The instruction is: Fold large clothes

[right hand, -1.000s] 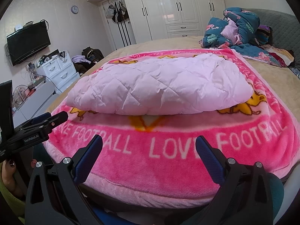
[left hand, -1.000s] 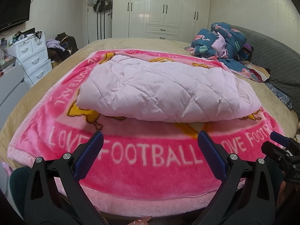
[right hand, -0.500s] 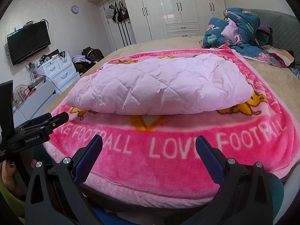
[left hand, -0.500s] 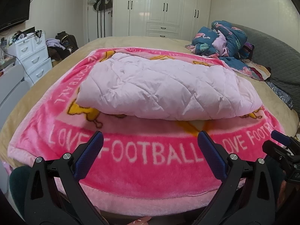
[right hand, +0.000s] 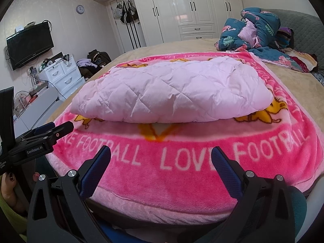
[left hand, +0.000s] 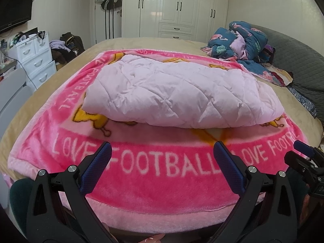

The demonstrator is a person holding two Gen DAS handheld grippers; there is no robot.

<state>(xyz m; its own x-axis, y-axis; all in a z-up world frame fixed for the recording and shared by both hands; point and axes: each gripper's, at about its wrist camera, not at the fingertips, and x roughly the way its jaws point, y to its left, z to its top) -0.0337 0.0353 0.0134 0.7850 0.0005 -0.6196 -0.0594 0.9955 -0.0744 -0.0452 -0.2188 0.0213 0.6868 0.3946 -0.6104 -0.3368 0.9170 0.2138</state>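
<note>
**Bedroom, fold apparently done, grippers drawn back**

Beige bed [left hand: 141, 42] under a pink football blanket [left hand: 162, 172], white wardrobes [right hand: 194, 6] behind. Pale pink quilted garment [left hand: 178, 93] resting folded into a thick rectangle mid-blanket, same place and shape as a second ago; only a slight camera drift. Left gripper [left hand: 162, 158] and right gripper [right hand: 161, 158] both spread wide, empty, hovering at the near blanket edge, well apart from the garment. Probably finished, or pausing before one last fold.

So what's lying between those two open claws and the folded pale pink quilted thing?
Only the pink blanket with its white lettering. Both wrist views show nothing else between the left gripper, right gripper and quilted garment.
</note>
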